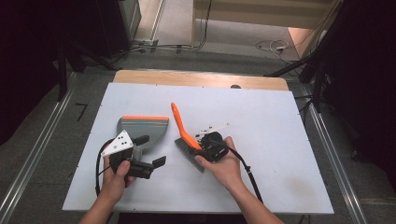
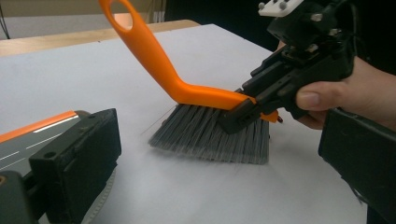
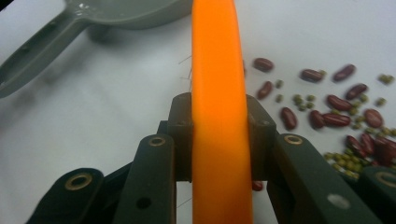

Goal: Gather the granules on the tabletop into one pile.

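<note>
one brush (image 1: 187, 135) — one dustpan (image 1: 142, 128)

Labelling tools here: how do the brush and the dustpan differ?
The orange-handled brush with grey bristles stands on its bristles, handle tilted up; the grey plastic dustpan with an orange lip lies flat. The right gripper clamps the brush; the left gripper is open by the dustpan. Both are grey and orange.

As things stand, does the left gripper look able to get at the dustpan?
Probably yes. The left gripper hangs open right at the grey dustpan, nothing between them. The brush, clamped in the right gripper, stands off to the side.
</note>
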`<move>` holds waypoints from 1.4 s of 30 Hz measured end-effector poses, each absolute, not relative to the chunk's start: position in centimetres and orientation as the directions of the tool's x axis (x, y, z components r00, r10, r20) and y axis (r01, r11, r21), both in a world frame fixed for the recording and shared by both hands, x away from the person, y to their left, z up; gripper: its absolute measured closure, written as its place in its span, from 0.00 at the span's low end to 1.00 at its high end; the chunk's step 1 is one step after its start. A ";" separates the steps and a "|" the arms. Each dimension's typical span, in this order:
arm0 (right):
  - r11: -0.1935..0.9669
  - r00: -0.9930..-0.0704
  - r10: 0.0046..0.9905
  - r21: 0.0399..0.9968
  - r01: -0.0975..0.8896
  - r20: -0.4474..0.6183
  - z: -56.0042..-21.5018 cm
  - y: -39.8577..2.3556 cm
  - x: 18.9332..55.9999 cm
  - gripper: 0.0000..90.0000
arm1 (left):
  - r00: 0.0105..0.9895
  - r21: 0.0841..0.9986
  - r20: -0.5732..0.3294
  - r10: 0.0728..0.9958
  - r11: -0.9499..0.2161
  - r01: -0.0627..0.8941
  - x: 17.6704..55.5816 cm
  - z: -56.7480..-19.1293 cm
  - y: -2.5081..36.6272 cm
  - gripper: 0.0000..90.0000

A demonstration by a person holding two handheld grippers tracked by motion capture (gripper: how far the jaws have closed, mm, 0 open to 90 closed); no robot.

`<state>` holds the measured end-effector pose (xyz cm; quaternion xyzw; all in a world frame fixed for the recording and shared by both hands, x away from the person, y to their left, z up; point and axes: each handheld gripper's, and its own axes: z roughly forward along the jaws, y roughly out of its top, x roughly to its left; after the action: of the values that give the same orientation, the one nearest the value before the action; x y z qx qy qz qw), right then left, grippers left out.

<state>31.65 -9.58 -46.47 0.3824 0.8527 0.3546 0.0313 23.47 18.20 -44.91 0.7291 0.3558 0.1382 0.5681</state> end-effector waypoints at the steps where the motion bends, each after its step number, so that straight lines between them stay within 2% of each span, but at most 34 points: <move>1: 0.446 -0.693 0.684 0.621 0.644 0.227 -46.5 -9.9 31.9 0.76 | 0.709 0.927 -0.203 0.675 -0.101 0.361 23.5 -44.9 18.2 0.00; 10: 0.359 -0.615 0.734 0.604 0.712 0.288 -47.4 -13.1 33.2 0.76 | 0.712 0.925 -0.201 0.672 -0.108 0.364 23.4 -45.0 17.9 0.00; 20: 0.321 -0.559 0.783 0.594 0.738 0.272 -47.2 -15.6 33.2 0.76 | 0.710 0.925 -0.201 0.675 -0.108 0.364 23.4 -45.0 17.9 0.00; 24: 0.292 -0.563 0.759 0.601 0.744 0.328 -46.8 -16.2 33.2 0.76 | 0.709 0.924 -0.200 0.676 -0.110 0.365 23.5 -45.0 17.9 0.00; 32: 0.274 -0.575 0.736 0.620 0.735 0.357 -45.0 -12.7 33.0 0.76 | 0.704 0.925 -0.206 0.680 -0.100 0.367 23.6 -44.9 17.9 0.00; 38: 0.255 -0.539 0.722 0.558 0.790 0.434 -46.4 -9.2 34.1 0.76 | 0.701 0.923 -0.209 0.682 -0.100 0.372 23.6 -45.1 18.0 0.00; 42: 0.238 -0.496 0.766 0.537 0.809 0.408 -47.3 -8.4 35.0 0.76 | 0.703 0.922 -0.208 0.680 -0.103 0.372 23.5 -45.1 18.0 0.00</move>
<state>34.98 -8.43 -47.29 0.5009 0.7861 0.3608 -0.0298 23.54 17.98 -45.12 0.7300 0.3605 0.1363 0.5645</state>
